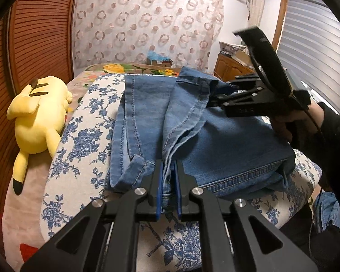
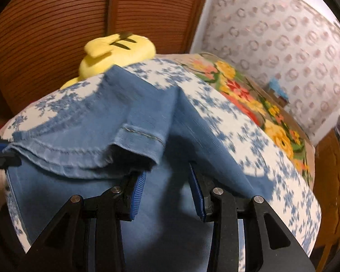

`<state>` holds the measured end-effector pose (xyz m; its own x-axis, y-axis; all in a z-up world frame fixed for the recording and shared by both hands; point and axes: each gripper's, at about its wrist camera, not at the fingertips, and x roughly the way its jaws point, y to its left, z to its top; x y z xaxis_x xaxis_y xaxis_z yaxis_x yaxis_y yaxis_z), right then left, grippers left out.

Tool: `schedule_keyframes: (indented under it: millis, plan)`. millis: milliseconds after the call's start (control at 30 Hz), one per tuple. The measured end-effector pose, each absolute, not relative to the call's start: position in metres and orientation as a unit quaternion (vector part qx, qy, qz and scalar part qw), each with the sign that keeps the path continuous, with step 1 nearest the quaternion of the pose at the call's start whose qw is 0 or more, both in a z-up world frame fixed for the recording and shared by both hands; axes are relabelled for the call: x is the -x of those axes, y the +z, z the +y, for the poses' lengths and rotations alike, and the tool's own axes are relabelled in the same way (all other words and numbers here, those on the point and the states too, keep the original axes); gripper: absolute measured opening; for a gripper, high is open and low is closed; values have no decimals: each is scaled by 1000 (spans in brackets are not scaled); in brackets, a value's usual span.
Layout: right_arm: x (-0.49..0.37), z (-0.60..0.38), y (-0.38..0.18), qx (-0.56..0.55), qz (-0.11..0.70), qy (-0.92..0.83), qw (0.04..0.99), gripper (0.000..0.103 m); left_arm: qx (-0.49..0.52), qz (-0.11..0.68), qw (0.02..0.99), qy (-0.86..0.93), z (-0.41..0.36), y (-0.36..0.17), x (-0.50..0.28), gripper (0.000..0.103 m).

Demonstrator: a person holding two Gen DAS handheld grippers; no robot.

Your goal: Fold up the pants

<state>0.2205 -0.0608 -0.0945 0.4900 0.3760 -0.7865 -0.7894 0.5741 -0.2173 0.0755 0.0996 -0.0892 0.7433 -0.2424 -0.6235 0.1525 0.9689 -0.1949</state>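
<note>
folded blue denim pants lie on a white board with blue flower print, directly ahead of both tools. left gripper is clenched on a bunched denim edge at the near side. right gripper hangs over the denim, pads apart, touching nothing. bare board lies left of the pants, beside a yellow plush toy.

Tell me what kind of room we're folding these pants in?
Likely a bedroom: the jeans lie on a floral-covered bed, a yellow plush toy beside them, with a louvred wooden wardrobe door behind.
</note>
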Motion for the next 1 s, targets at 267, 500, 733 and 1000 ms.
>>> schedule_keyframes:
  millis: [267,500,733,1000]
  plan:
    - [-224,-23,-67,258,307,382,833,36,62,334,937,-80,111,-83,-70,13]
    - [-228,-39,-43,206,285,373,859,36,53,321,943,-73,110,-74,-69,32]
    - [-224,-82,-38,179,306,341,871,36,46,326,942,-65,104,-76,-76,34]
    - [-197,-149,-43,150,319,294,889,50,43,329,941,-70,91,-76,-82,34]
